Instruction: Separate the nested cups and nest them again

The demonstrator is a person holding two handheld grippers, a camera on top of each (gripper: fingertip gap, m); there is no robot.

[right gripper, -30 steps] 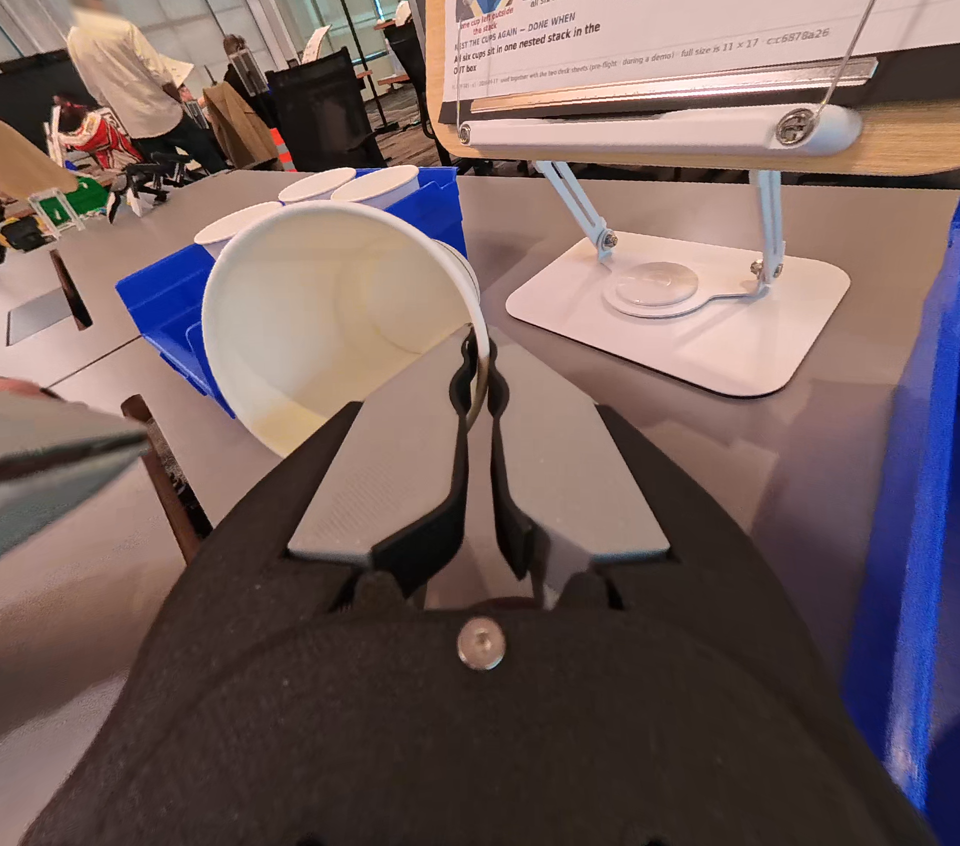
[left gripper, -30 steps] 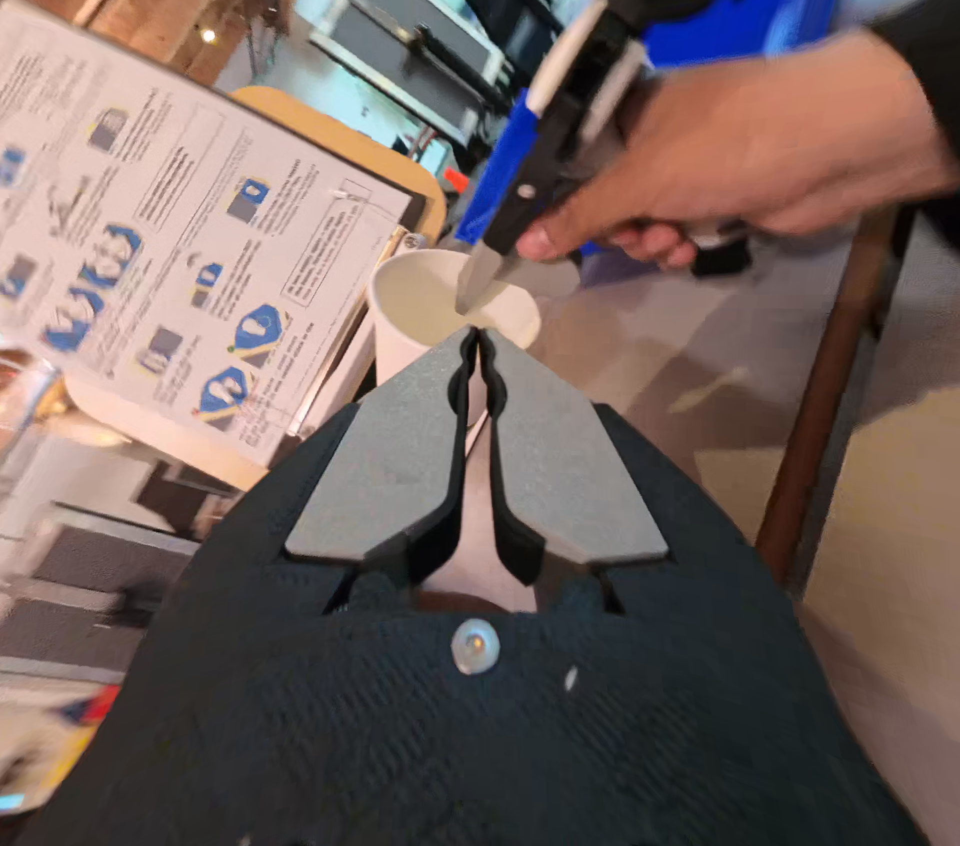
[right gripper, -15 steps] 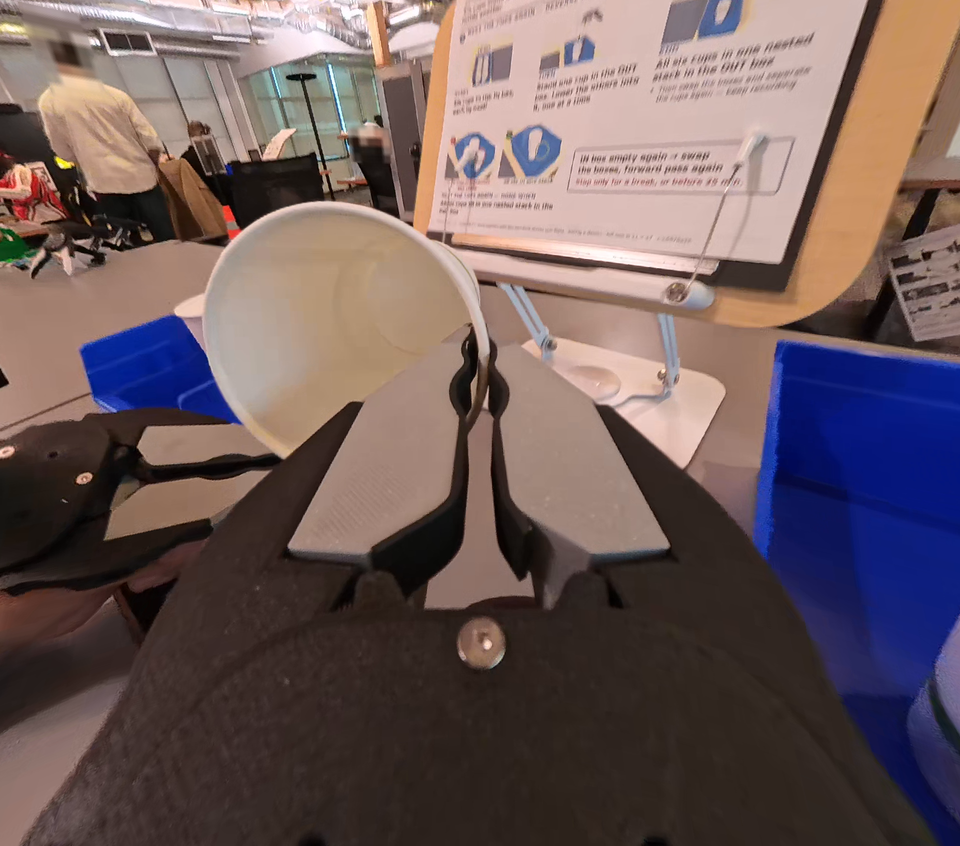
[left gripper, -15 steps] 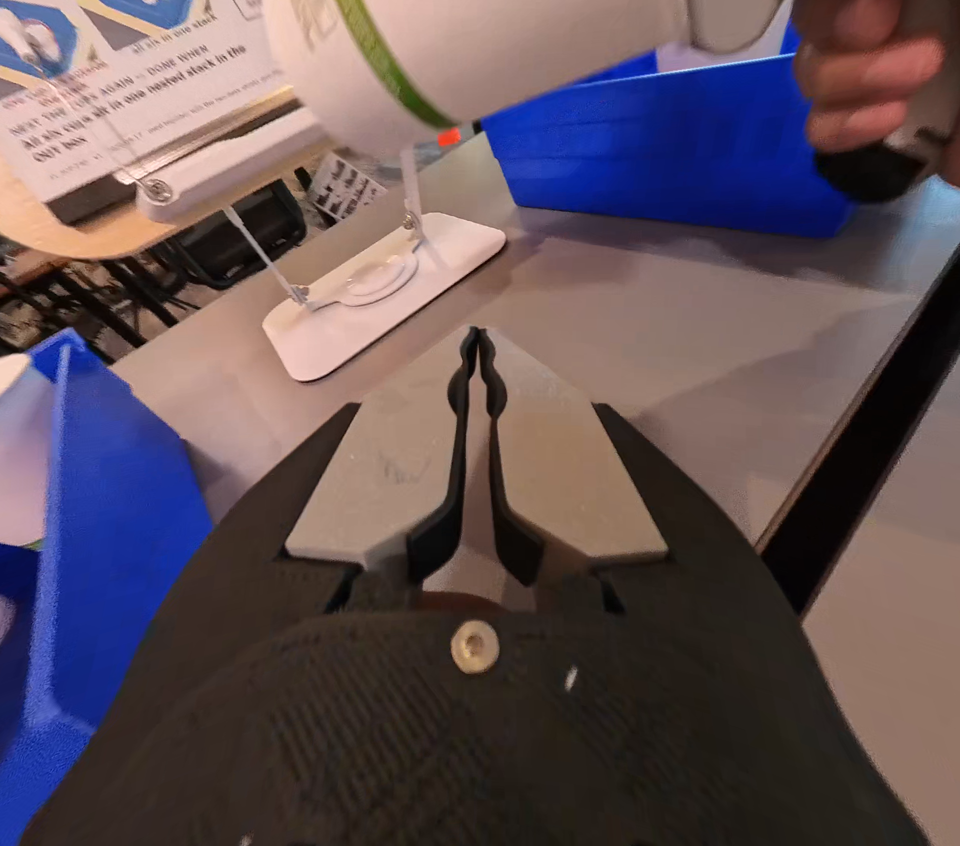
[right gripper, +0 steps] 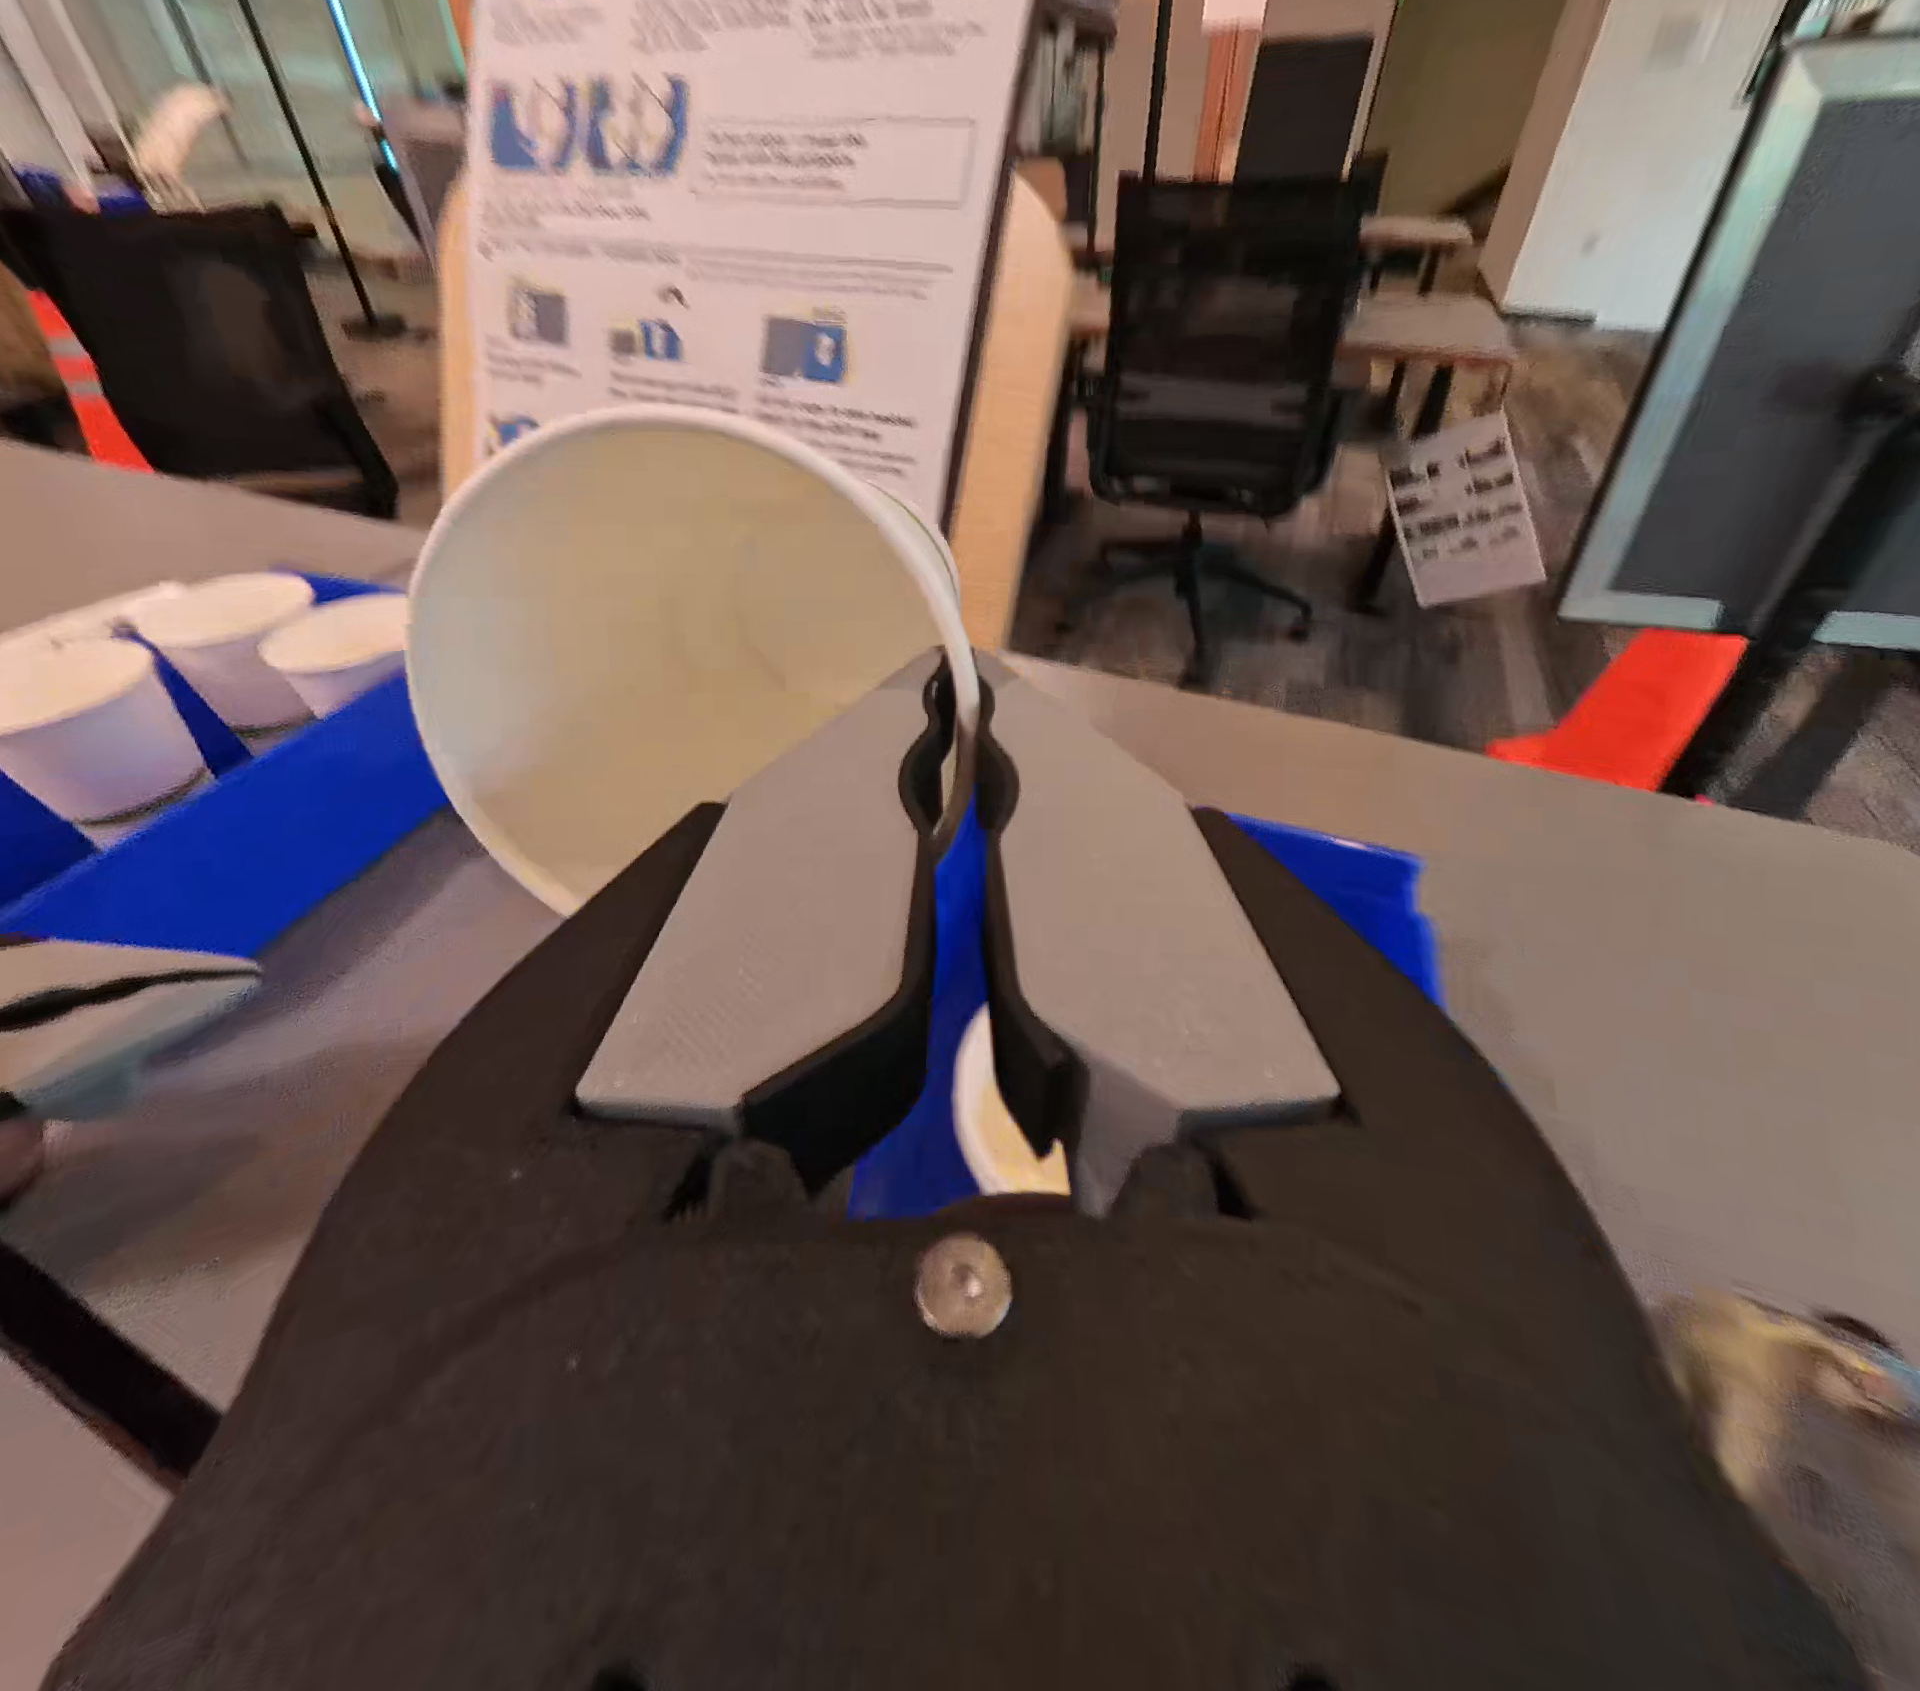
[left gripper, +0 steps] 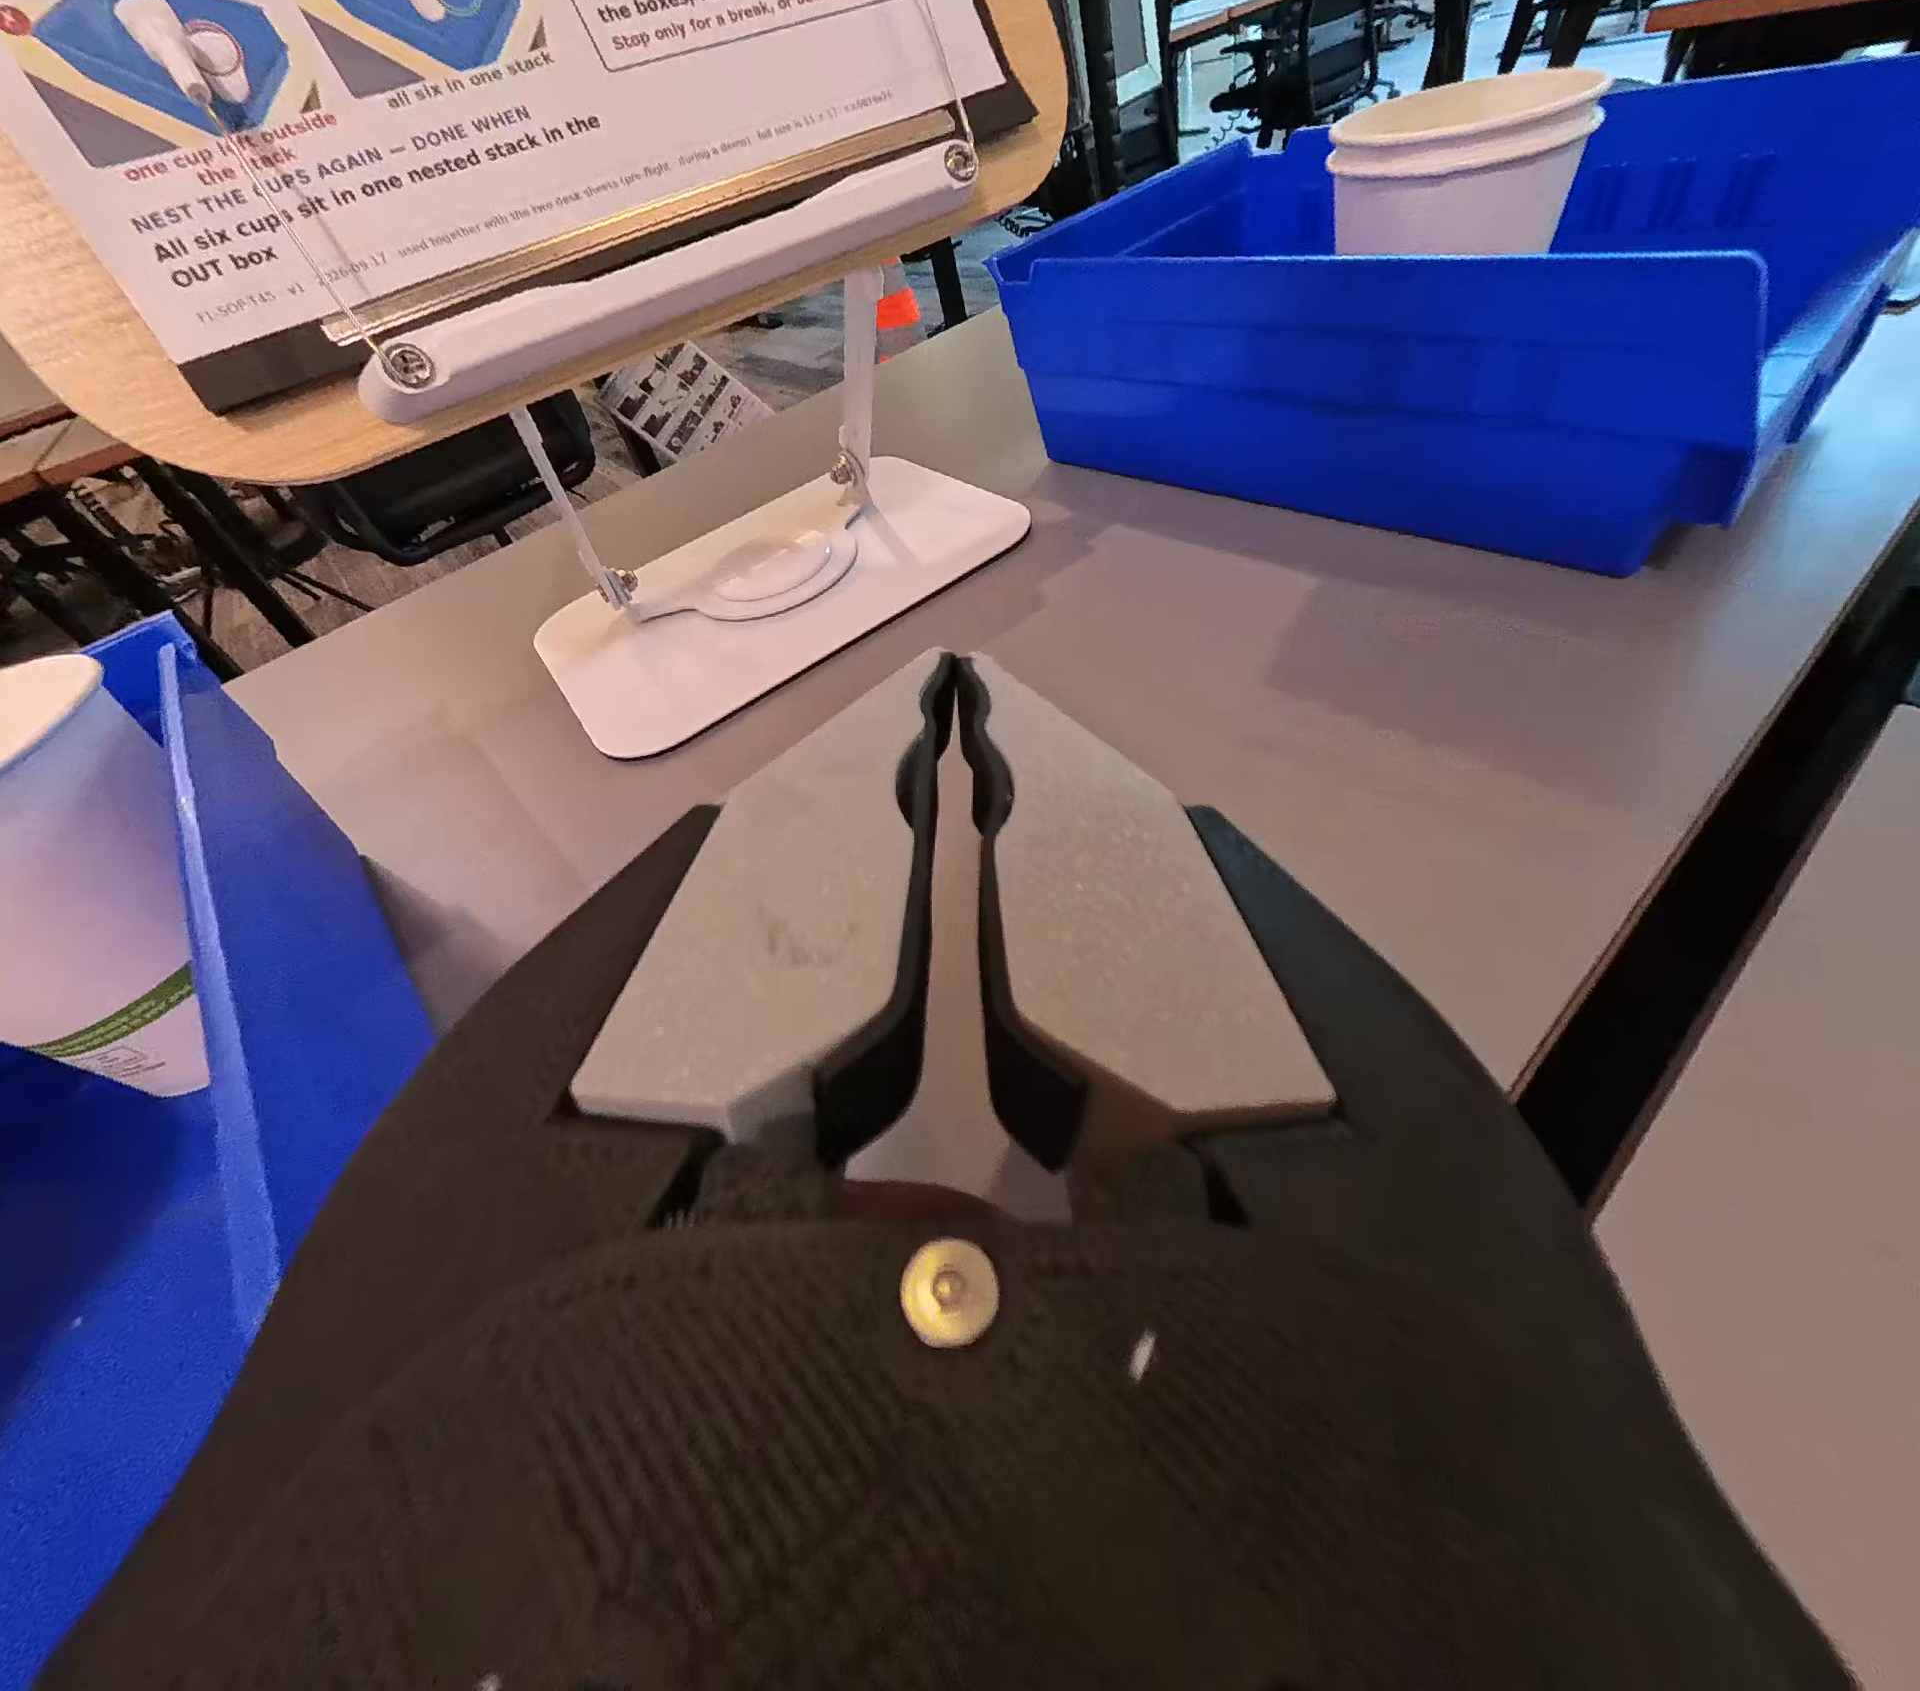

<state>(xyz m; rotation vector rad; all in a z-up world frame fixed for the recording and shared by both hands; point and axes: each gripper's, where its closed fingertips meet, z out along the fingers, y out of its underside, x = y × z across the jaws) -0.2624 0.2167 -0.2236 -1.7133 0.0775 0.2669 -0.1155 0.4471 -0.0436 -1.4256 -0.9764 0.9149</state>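
Cup (right gripper: 665, 654), white paper, hangs tilted with its mouth toward the camera, its rim pinched between the closed fingers of the right gripper (right gripper: 958, 706), above a blue bin (right gripper: 1340, 883). Two nested cups (left gripper: 1455, 171) stand upright in that right bin (left gripper: 1403, 384). The left gripper (left gripper: 951, 675) is closed on nothing over the grey table (left gripper: 1299, 685); single cups (right gripper: 83, 727) stand in the left bin (right gripper: 239, 841), beside the sign stand (left gripper: 769, 602)

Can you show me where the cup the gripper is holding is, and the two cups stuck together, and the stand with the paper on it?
held cup (right gripper: 665, 654): right wrist view, on its pale inside wall.
nested cups (left gripper: 1449, 187): left wrist view, on the outer cup's side.
paper stand (left gripper: 790, 602): left wrist view, on its white base plate.
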